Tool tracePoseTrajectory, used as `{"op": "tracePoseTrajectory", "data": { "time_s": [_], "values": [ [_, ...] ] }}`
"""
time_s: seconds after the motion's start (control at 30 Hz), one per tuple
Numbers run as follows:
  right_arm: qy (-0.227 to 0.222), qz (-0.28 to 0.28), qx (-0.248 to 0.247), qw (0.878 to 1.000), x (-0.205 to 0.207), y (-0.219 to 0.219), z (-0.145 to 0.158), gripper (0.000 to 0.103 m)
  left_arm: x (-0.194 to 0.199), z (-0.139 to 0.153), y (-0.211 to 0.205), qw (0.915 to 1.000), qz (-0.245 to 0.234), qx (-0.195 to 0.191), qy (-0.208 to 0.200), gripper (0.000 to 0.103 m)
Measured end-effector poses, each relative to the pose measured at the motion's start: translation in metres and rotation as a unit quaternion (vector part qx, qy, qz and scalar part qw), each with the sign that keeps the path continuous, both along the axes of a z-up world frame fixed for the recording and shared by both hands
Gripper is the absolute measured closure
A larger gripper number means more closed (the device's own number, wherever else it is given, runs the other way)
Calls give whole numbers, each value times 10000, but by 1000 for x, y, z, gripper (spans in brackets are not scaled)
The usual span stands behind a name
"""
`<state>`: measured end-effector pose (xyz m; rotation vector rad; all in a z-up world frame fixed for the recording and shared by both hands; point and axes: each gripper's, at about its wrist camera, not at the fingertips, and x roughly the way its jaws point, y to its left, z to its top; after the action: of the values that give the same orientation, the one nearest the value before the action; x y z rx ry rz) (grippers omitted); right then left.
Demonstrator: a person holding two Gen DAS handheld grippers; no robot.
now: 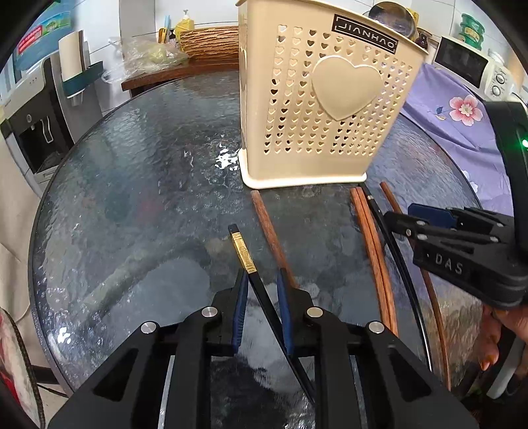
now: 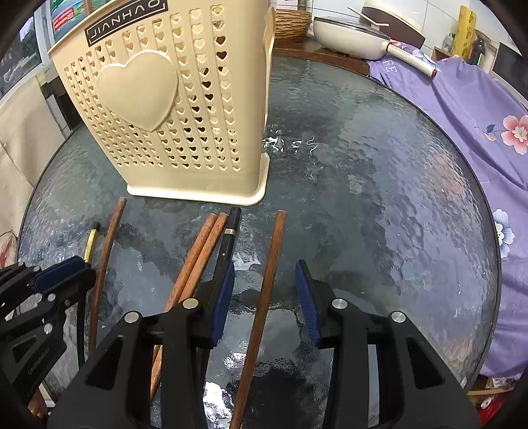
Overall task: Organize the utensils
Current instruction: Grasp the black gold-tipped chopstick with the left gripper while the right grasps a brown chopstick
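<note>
Chopsticks of brown wood [image 2: 264, 290] lie on the rippled glass bench [image 2: 379, 184] before a heart-perforated cream plastic holder [image 1: 323, 109]. The left hand-held gripper [image 1: 262, 283] pinches a black, gold-banded chopstick [image 1: 244, 252] (square-tipped); the right hand-held gripper [image 2: 265, 290] gapes, blue pads either side of one wooden stick.

A round table of dark, rippled glass with a black rim [image 1: 132, 171] fills the foreground, with bright glare on its wet-looking surface. Behind it a brown wooden counter [image 1: 171, 74] against a white tiled wall [image 1: 211, 11] carries a woven wicker basket [image 1: 211, 39], a yellow pump bottle [image 1: 184, 24] and a white lidded pan [image 2: 349, 31]. A white water dispenser [image 1: 29, 128] stands at the left, a purple floral cloth [image 2: 462, 109] lies at the right, and a white microwave oven [image 1: 468, 66] sits above that cloth.
</note>
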<state>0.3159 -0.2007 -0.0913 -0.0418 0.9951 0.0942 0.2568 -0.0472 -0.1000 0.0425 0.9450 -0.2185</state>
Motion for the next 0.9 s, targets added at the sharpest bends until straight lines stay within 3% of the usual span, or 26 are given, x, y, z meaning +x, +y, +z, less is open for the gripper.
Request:
{"op": "tracePoseTrajectory", "data": {
  "time_s": [0.2,0.47,0.7,0.9],
  "values": [
    [2,-11,21,10000,7,-2,0,65,3,0,-8,9998,42,183,-26,87],
    [-15,22,3,10000,11,7,1,81,13,2,-17,9995,44,298,45,92],
    [15,109,-7,9999,10,9,0,85,13,1,-25,9990,-38,450,18,93],
    [-14,217,-37,9998,7,13,-1,94,14,1,-25,9990,-66,447,31,93]
  ]
}}
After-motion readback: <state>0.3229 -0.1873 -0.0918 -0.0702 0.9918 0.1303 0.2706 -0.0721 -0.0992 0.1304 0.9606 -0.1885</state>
